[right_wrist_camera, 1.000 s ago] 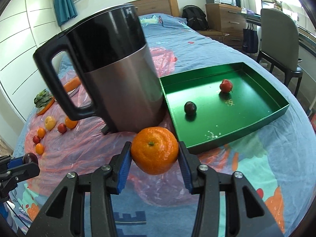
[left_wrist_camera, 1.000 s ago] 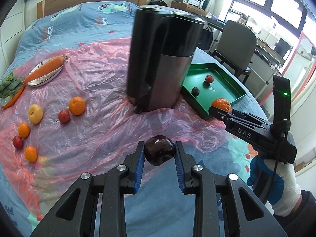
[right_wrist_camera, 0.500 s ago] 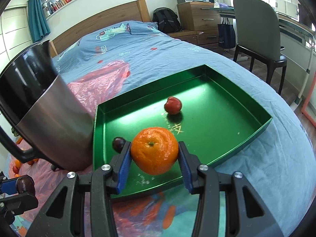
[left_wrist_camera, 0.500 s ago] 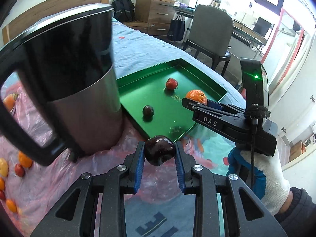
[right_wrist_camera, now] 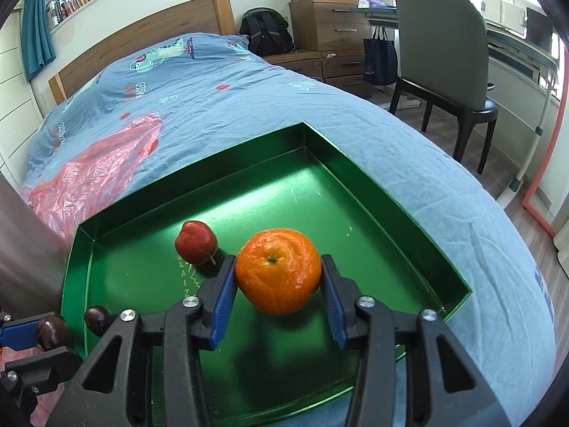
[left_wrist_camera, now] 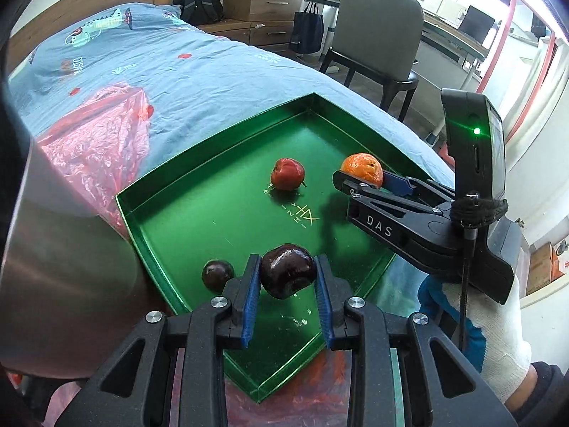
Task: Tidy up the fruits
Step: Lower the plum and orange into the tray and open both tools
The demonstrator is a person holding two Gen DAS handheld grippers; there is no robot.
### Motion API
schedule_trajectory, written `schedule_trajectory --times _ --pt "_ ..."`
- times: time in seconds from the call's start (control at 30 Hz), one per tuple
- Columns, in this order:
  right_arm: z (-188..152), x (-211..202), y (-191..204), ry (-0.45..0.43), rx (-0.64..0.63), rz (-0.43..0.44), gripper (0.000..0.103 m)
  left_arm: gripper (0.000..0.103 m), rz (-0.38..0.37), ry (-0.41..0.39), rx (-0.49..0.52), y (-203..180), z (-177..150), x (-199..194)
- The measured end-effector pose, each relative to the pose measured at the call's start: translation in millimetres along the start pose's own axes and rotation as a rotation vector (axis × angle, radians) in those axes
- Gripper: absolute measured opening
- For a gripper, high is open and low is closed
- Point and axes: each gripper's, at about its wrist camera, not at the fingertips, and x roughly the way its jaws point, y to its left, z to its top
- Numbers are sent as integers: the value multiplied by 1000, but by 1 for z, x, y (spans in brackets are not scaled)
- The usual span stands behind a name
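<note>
A: In the left view, our left gripper (left_wrist_camera: 287, 286) pinched a dark, shiny, round plum (left_wrist_camera: 288, 275) between its blue pads. We held it over the near part of the shiny green metal tray (left_wrist_camera: 213, 149). A smaller dark plum (left_wrist_camera: 217, 274) lay in the tray just beside it, and a small red apple (left_wrist_camera: 287, 173) sat near the middle. A big silver metal jug (left_wrist_camera: 60, 249) stood by the tray's left edge.

B: In the right view, our right gripper (right_wrist_camera: 279, 297) pinched a round, bumpy orange mandarin (right_wrist_camera: 278, 270) by its two sides. It hung over the middle of the tray, close to the small red apple.

A: We thought the plum was light, smooth and slippery, so it might roll.

B: We thought the mandarin was light and soft. Its fat middle seemed the best place to hold it, gently.
</note>
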Motion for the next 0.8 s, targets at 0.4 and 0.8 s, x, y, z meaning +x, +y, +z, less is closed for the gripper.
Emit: schedule_trajectory --times 0.4,0.8 --pt "-4 17 2 1 -24 -14 50 25 30 76 44 -12 -7 46" --pt "-4 10 5 12 -28 -26 52 26 56 93 38 -7 -10 50"
